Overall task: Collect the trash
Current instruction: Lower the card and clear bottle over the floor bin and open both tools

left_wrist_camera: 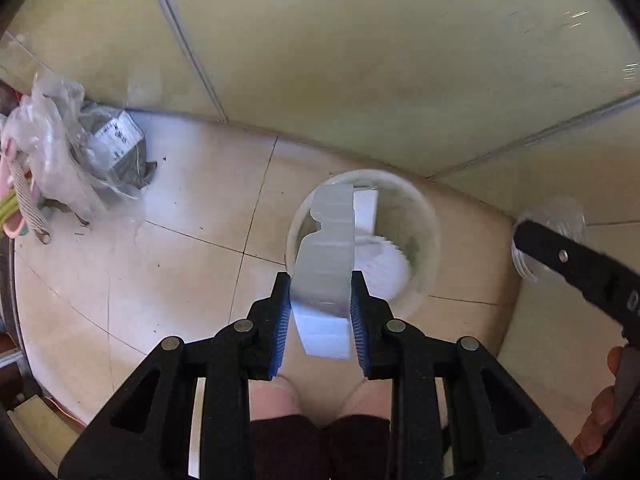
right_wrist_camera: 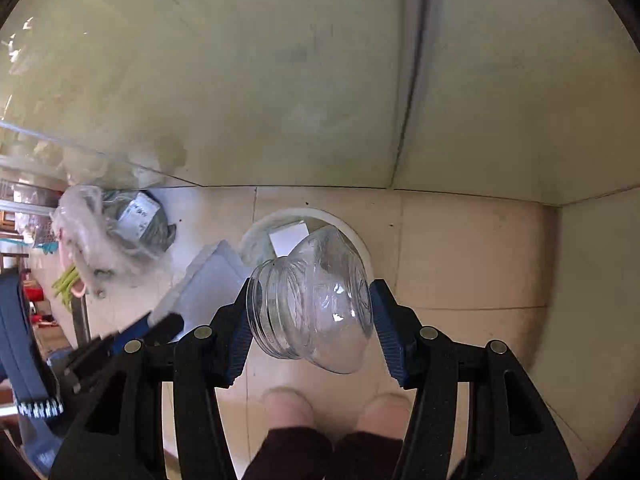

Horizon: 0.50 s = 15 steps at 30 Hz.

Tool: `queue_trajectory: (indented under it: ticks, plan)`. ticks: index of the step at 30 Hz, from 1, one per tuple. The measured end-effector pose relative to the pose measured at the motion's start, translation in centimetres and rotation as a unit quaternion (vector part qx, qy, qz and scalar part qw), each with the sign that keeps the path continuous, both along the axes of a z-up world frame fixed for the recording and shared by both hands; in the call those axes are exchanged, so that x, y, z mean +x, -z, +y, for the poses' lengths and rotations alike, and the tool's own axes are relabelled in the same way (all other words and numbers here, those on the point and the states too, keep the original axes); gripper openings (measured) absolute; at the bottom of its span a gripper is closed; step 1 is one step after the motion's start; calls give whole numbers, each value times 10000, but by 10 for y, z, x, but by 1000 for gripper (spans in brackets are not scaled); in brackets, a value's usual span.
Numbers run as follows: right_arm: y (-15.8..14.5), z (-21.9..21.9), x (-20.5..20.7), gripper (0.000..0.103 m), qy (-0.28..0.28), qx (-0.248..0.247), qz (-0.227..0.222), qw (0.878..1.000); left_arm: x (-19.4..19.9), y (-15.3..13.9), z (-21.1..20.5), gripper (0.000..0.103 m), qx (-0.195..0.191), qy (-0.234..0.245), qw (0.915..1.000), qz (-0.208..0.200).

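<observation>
My left gripper point(left_wrist_camera: 320, 300) is shut on a white foam block point(left_wrist_camera: 326, 264) and holds it above a round white trash bin point(left_wrist_camera: 424, 216) on the tiled floor. White foam and paper lie inside the bin. My right gripper point(right_wrist_camera: 310, 312) is shut on a clear plastic jar point(right_wrist_camera: 316, 304), held on its side above the same bin point(right_wrist_camera: 356, 236). The right gripper and jar point(left_wrist_camera: 560, 216) also show at the right edge of the left wrist view. The left gripper with the foam block point(right_wrist_camera: 200, 288) shows at the left of the right wrist view.
A heap of clear plastic bags and a grey parcel point(left_wrist_camera: 116, 140) lies on the floor at the left, also in the right wrist view point(right_wrist_camera: 140, 216). Pale walls point(left_wrist_camera: 360, 60) close the corner behind the bin. The person's feet point(right_wrist_camera: 288, 404) are below the grippers.
</observation>
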State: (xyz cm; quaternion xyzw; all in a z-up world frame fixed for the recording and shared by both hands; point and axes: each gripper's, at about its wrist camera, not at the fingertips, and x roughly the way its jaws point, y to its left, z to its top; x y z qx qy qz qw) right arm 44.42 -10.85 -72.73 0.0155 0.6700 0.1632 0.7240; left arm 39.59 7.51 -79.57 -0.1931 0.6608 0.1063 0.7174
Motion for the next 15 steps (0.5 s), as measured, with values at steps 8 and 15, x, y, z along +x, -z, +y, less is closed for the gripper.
queue_trajectory:
  ticks: [8,15]
  plan:
    - [38,21,6,52,-287,-26,123,9995,1,45,-4,29,-127,-101,9998,99]
    - [27,20,5,65,-460,50,137,9988,-3,31,-6,30,-223,-112,9996,156]
